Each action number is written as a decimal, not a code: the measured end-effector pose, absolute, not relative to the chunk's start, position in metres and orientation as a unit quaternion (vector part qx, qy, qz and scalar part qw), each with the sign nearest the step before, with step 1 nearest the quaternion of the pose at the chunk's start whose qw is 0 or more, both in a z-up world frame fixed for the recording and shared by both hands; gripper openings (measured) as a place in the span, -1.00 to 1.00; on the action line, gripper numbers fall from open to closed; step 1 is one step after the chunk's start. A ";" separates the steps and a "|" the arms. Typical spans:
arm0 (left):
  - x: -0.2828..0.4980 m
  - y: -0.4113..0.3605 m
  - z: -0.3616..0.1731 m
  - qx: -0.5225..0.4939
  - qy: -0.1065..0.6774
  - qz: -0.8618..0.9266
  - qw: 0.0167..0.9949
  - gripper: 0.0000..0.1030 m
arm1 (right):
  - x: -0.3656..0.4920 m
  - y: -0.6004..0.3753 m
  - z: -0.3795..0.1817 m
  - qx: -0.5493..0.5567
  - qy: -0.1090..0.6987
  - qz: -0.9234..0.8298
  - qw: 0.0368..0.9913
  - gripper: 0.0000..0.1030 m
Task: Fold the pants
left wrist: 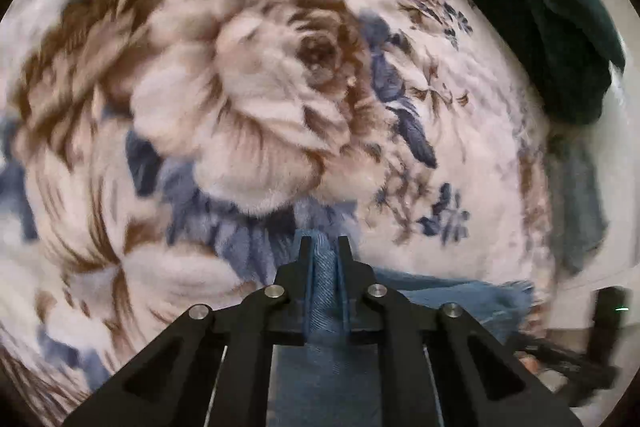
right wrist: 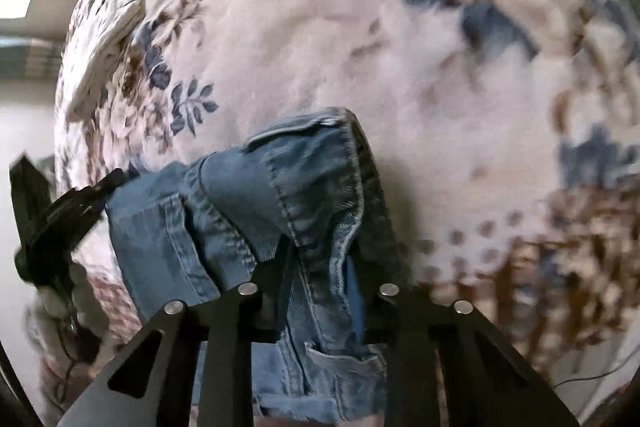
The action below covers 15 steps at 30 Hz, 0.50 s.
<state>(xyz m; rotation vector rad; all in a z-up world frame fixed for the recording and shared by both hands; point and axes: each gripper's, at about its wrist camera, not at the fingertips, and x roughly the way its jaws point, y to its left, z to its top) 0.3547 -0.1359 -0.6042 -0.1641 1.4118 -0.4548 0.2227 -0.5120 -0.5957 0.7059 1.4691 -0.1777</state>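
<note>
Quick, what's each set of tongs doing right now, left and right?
Left tongs: shut on a fold of the denim pants.
Right tongs: shut on bunched denim pants.

Left tongs (left wrist: 325,247) and right tongs (right wrist: 320,267), both downward, clamped on denim.

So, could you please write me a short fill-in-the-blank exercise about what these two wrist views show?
1. Both grippers are closed on the ____ pants.
2. The left gripper pinches a ____ of the fabric between its fingers.
3. The pants are held over a blanket printed with ____.
4. The dark garment in the left wrist view is ____ in colour.

Missing words: denim; fold; flowers; green
</note>
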 end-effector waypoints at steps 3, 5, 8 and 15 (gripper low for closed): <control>0.369 -0.120 -0.609 -0.092 0.637 -0.157 0.749 -0.98 | 0.211 -0.517 -0.578 0.277 0.653 -0.115 0.695 -0.90; 0.383 -0.088 -0.618 -0.175 0.641 -0.117 0.738 -0.98 | 0.203 -0.527 -0.582 0.292 0.665 -0.109 0.678 -0.90; 0.384 -0.056 -0.610 -0.278 0.619 -0.108 0.727 -0.94 | 0.201 -0.540 -0.587 0.343 0.655 -0.094 0.666 -0.87; 0.364 -0.069 -0.607 -0.305 0.647 -0.175 0.676 0.33 | 0.210 -0.549 -0.589 0.413 0.629 -0.069 0.655 0.60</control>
